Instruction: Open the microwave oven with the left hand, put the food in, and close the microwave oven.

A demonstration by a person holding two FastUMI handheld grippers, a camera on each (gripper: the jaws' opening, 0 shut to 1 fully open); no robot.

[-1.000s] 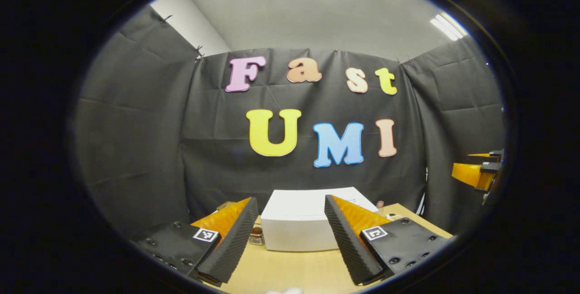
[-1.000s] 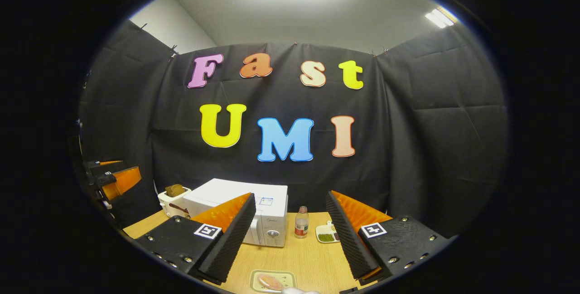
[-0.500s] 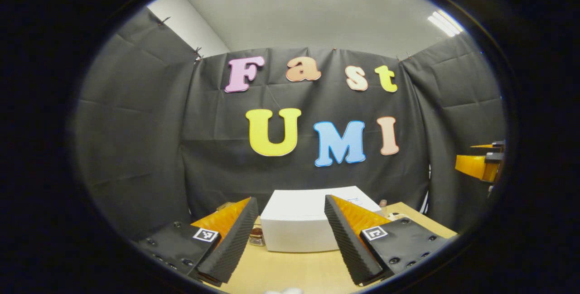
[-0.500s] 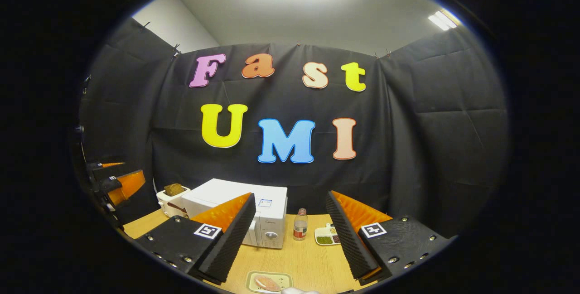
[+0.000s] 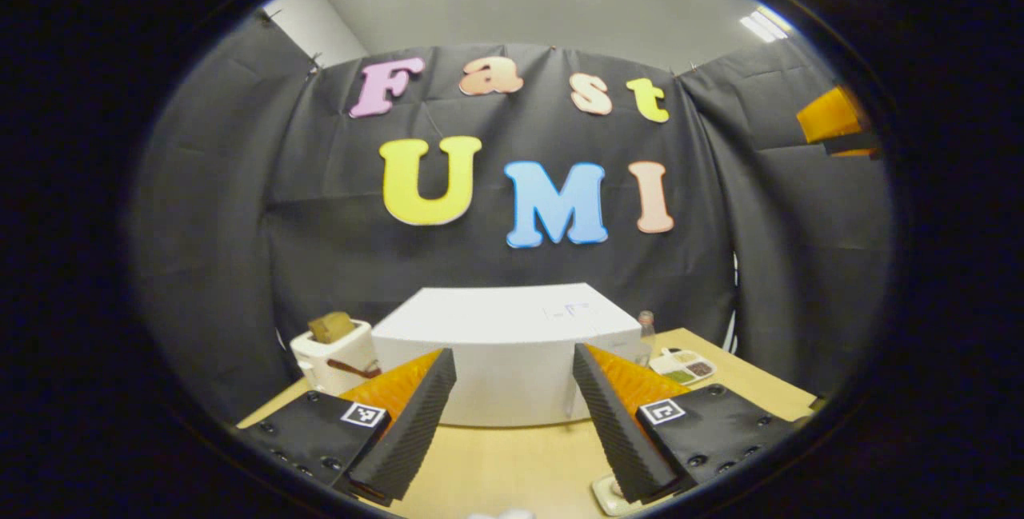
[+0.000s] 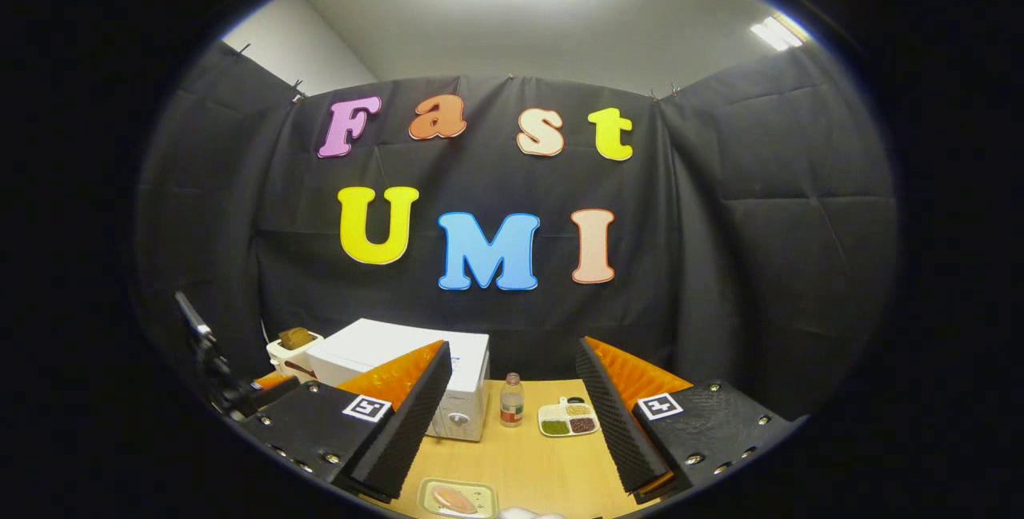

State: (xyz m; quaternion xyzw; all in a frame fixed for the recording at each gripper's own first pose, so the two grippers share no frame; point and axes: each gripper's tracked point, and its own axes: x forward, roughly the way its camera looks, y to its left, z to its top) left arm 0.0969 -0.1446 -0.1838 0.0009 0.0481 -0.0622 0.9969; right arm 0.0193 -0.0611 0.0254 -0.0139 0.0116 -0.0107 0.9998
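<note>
Our left gripper (image 5: 512, 423), fingers spread and empty, faces the closed white microwave (image 5: 504, 351) on the table (image 5: 496, 467); our right gripper (image 6: 512, 423), also spread, hovers above the plated food (image 6: 454, 499). Every step remains.

White microwave (image 5: 504, 343) shut on table; food (image 6: 453, 499) on tray in front.

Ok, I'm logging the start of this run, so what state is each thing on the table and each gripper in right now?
Microwave: door shut, nothing done to it yet.
Toaster: bread sticking up out of the slot.
Bottle: upright, cap on.
Food tray: flat on the table, food on it.
Snack dish: compartments filled.
Left gripper: jaws open, empty.
Right gripper: jaws open, empty.
</note>
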